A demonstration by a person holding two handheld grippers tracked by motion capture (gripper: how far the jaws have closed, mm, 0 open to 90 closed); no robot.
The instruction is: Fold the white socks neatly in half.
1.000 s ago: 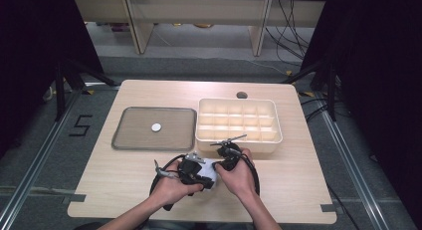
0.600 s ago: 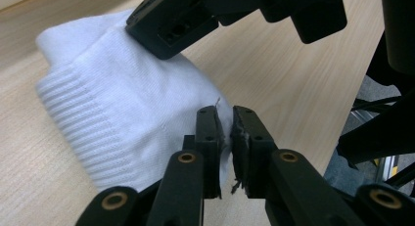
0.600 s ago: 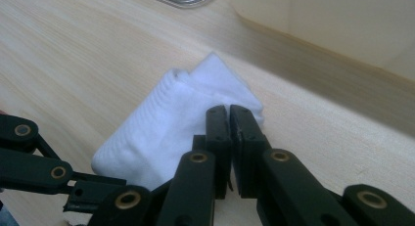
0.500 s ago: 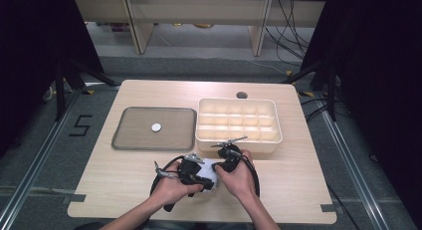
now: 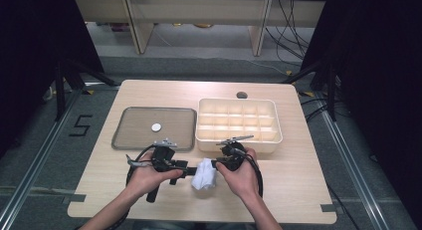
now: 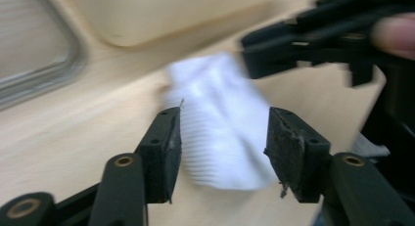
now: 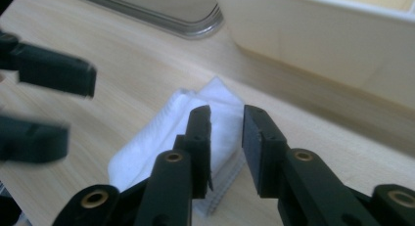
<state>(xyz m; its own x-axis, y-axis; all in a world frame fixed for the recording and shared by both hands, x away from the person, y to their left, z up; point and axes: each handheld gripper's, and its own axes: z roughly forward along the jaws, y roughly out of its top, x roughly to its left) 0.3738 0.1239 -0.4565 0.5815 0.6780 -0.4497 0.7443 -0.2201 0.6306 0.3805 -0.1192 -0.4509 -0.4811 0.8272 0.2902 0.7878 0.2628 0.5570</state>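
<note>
Now we have the white folded cloth (image 5: 204,174) lying on the counter (image 5: 298,185) near its front edge, between our two hands and in front of the cream compartment box (image 5: 238,124). Our left gripper (image 5: 188,170) sits just to the cloth's left and our right gripper (image 5: 215,164) at its far right corner.

In the left gripper view the cloth (image 6: 220,133) lies straight ahead of the jaws, which have just been opening and now stand wide and released; the cloth shows through the gap, but the pads do not press on it. In the right gripper view the cloth (image 7: 186,138) lies under and ahead of the jaws. These too have just been opening and stand partly apart, with no fabric pinched between them as far as we can see.

From above, the cloth's long axis runs roughly near to far, tilted a little to the right. Both hands are close, yet the right jaws hang over the far end while the left jaws face the cloth's long left side. We judge the next grasp turns on that: left takes the side edge, right takes the far corner.

To the left, the metal tray (image 5: 154,129) holds a small white disc (image 5: 156,126), well apart from the cloth.
</note>
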